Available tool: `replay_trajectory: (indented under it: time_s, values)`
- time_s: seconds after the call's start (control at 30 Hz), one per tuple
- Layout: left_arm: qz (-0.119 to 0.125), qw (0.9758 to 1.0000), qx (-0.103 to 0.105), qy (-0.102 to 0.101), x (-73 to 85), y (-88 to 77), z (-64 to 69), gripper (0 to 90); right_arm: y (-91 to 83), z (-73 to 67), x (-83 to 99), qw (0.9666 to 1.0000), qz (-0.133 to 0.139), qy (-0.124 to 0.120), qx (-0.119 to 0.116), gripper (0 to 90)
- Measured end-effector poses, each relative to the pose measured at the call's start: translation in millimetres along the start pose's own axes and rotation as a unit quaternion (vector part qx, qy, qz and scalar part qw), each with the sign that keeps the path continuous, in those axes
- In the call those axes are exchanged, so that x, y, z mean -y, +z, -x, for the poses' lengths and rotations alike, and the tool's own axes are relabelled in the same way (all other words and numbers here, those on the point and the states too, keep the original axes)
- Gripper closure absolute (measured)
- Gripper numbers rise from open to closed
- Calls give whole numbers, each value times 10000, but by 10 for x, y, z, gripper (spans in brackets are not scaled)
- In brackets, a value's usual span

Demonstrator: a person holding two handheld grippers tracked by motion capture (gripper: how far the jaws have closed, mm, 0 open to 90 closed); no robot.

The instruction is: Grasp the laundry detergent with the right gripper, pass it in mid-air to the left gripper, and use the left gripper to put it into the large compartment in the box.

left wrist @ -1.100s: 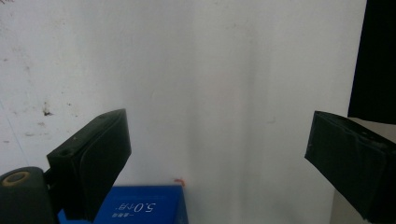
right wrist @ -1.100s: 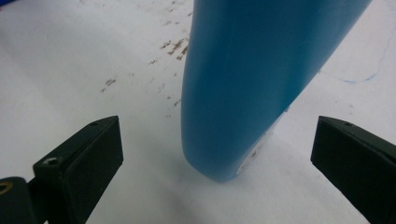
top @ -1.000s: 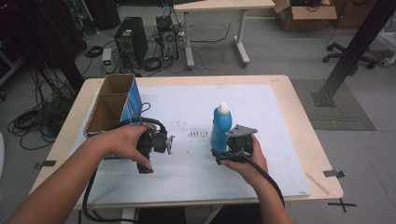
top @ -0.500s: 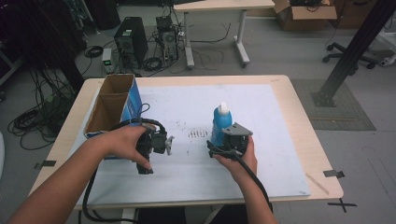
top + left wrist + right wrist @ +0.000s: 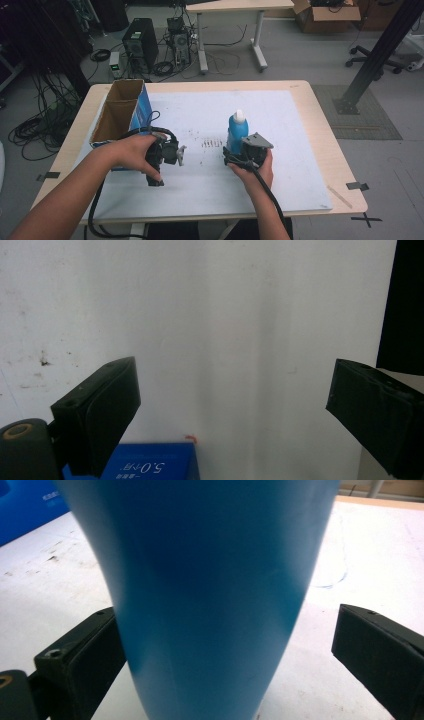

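Your right gripper (image 5: 239,152) sat around the base of the blue bottle (image 5: 236,131), which stood upright with its white cap (image 5: 239,116) on the white mat (image 5: 280,125), a little right of the table's middle and nearer the front edge than the back. In the right gripper view the jaws were spread: the left jaw lay at or just beside the bottle's wall, and a clear gap showed between the bottle (image 5: 210,580) and the right jaw, so nothing was pinched.

Your left gripper (image 5: 167,152) rested on the mat near the front left, just beside the open cardboard box (image 5: 122,112) with blue sides at the table's (image 5: 320,115) left edge. Its jaws were spread wide over bare mat (image 5: 225,330), with a corner of the blue box (image 5: 150,465) below them.
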State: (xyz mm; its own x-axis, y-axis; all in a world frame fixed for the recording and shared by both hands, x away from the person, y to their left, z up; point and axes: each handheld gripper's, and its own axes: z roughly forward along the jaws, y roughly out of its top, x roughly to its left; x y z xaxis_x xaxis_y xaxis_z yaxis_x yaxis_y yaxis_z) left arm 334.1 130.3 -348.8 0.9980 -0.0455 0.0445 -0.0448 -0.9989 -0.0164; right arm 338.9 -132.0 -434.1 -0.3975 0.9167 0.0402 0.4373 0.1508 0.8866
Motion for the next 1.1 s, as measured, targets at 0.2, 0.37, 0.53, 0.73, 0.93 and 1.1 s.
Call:
replay_trajectory:
  time_s: [0.2, 0.37, 0.53, 0.73, 0.93, 1.1]
  values:
    - [2, 10000, 0, -7, -3, -11, 2, 72, 2, -31, -4, 9999, 135, 27, 40, 30]
    - [-9, 10000, -5, -13, 7, -3, 12, 73, 18, -39, 4, 9998, 170, 66, 116, 48]
    - [-21, 10000, 0, -45, 25, 0, 13, 72, 17, -50, 7, 9996, 247, 40, 88, 112]
    - [-23, 10000, -11, -48, 27, -2, 18, 75, 16, -46, 6, 9995, 309, 33, 71, 171]
    - [-6, 10000, 13, -27, 21, -1, 20, 73, 11, -60, 10, 9994, 353, -29, 7, 251]
    - [-18, 10000, 5, -35, 23, 3, 18, 74, 19, -56, 25, 9993, 364, -37, 35, 293]
